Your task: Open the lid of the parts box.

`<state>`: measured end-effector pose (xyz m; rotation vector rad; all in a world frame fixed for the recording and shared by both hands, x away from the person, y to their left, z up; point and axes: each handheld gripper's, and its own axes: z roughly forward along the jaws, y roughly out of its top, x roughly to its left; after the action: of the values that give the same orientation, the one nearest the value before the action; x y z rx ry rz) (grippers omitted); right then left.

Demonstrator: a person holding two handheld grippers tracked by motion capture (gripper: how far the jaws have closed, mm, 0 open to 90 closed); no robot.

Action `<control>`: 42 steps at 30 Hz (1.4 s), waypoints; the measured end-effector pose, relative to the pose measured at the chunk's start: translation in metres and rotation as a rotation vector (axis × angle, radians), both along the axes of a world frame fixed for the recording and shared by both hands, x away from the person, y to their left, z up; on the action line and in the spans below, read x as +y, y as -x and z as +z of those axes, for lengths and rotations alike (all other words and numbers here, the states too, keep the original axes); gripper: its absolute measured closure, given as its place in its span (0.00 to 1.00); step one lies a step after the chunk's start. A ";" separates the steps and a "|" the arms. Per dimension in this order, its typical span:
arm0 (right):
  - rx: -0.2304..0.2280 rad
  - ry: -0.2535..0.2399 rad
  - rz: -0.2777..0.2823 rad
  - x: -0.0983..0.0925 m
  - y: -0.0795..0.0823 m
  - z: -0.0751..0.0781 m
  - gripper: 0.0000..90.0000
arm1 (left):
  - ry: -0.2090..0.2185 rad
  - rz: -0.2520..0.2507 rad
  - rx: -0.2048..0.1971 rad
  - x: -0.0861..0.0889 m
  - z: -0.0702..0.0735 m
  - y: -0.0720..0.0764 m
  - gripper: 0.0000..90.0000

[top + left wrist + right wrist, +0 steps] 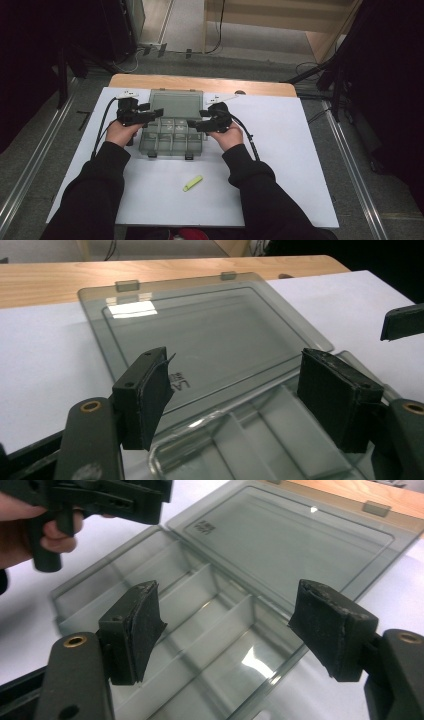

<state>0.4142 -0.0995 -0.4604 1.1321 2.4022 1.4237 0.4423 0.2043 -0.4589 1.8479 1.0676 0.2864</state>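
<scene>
White tabletop [280,150]: compartment box [172,142] lid [176,105] already laid flat open, left gripper [156,114] and right gripper [197,126] both wide, empty, yellow-green marker [192,183] untouched.

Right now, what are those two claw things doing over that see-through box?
A person holds a gripper in each hand above a smoky clear plastic organizer box on a white table. The box's lid lies flat, swung fully open toward the far edge, and the divided compartments look empty. The left gripper and right gripper both have open jaws with nothing between them. A small yellow-green marker-like thing lies nearer the person.
</scene>
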 end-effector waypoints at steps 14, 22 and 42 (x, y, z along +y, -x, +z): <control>0.034 -0.029 0.098 -0.019 0.026 0.004 0.33 | -0.007 -0.089 0.016 -0.013 0.011 0.026 0.32; 0.042 -0.031 0.118 -0.026 0.041 0.004 0.33 | -0.045 -0.151 0.016 -0.022 0.014 0.046 0.32; 0.054 -0.003 0.148 -0.044 0.070 0.006 0.33 | -0.030 -0.228 0.008 -0.023 0.016 0.089 0.32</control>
<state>0.3442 -0.1432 -0.4547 1.0249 2.5700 1.4564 0.3532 0.1815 -0.4433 1.9780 0.8518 0.1611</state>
